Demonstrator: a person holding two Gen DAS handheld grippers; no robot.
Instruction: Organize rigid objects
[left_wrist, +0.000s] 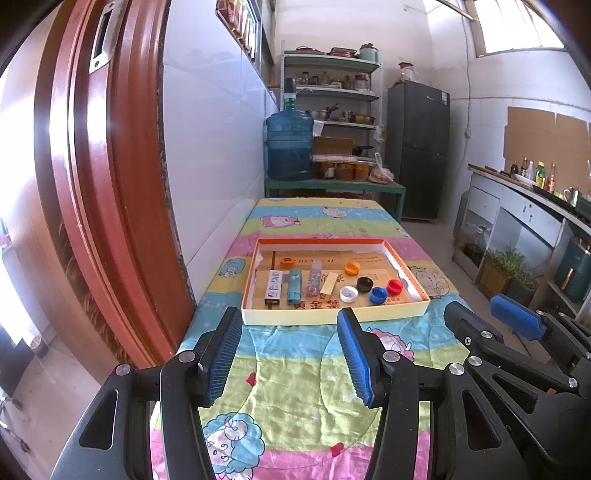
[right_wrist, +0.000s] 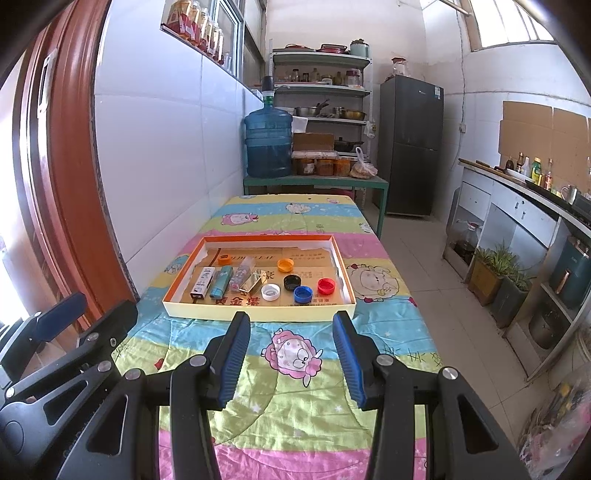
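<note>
A shallow cardboard tray (left_wrist: 334, 318) (right_wrist: 258, 309) with an orange rim lies on the table. In it lie several small boxes: a white one (left_wrist: 273, 287) (right_wrist: 202, 283), a teal one (left_wrist: 294, 289) (right_wrist: 221, 282), a clear one (left_wrist: 314, 280) (right_wrist: 241, 275) and a gold one (left_wrist: 328, 283) (right_wrist: 253, 282). Bottle caps lie beside them: orange (left_wrist: 352, 267) (right_wrist: 285, 264), black (left_wrist: 365, 283) (right_wrist: 292, 282), white (left_wrist: 349, 294) (right_wrist: 270, 291), blue (left_wrist: 378, 294) (right_wrist: 303, 294), red (left_wrist: 394, 286) (right_wrist: 326, 285), and another orange (left_wrist: 287, 263) (right_wrist: 224, 259). My left gripper (left_wrist: 288, 328) and right gripper (right_wrist: 291, 328) are open and empty, held above the cloth in front of the tray.
The table has a colourful cartoon cloth (left_wrist: 295, 387) (right_wrist: 295, 387). A red door (left_wrist: 103, 184) and white tiled wall stand at the left. A green bench with a blue water jug (left_wrist: 290, 146) (right_wrist: 269, 142) is behind. A fridge (right_wrist: 410, 144) and kitchen counter (right_wrist: 517, 206) are at the right.
</note>
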